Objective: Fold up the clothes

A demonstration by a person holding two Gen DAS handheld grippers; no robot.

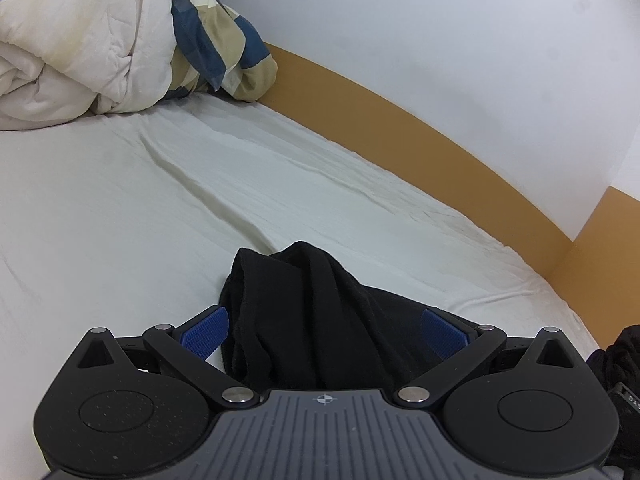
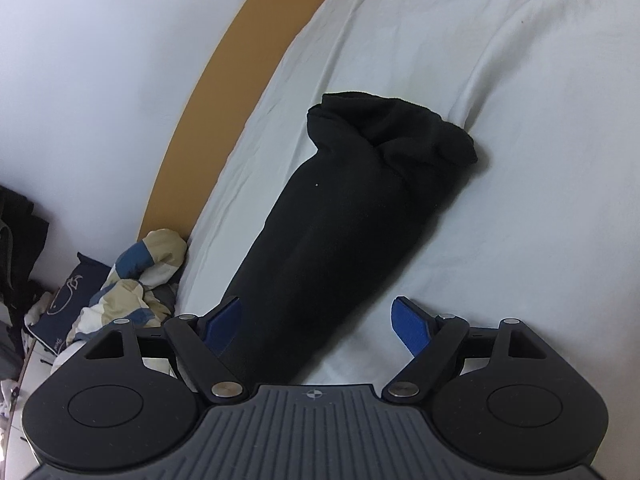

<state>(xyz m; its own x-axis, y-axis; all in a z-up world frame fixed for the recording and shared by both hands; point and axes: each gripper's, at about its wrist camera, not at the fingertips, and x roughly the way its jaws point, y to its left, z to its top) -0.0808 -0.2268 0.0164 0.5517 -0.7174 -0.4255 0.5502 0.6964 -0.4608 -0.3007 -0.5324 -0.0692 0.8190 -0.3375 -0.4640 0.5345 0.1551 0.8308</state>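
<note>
The bed (image 1: 120,200), covered by a wrinkled white sheet, fills both views, with a tan panel (image 1: 400,112) and a pale wall (image 1: 440,20) along its far edge. A heaped white duvet (image 1: 72,48) and a blue-and-beige patterned cover (image 1: 216,48) lie bunched at the far left corner in the left wrist view. The black garment (image 2: 340,220) lies on the sheet as a long, rolled bundle, its bunched end toward the far side in the right wrist view. The left claw (image 1: 324,332) points somewhat downward over the near end of the garment; its blue pads (image 1: 204,334) stand spread on either side of the cloth, which rises between them, and whether the pads touch it cannot be told. The right claw (image 2: 316,328) also tilts downward and is rolled to one side, its jaws spread wide; the garment runs between them close to the left pad (image 2: 224,324), while the right pad (image 2: 410,326) stands clear over bare sheet.
</note>
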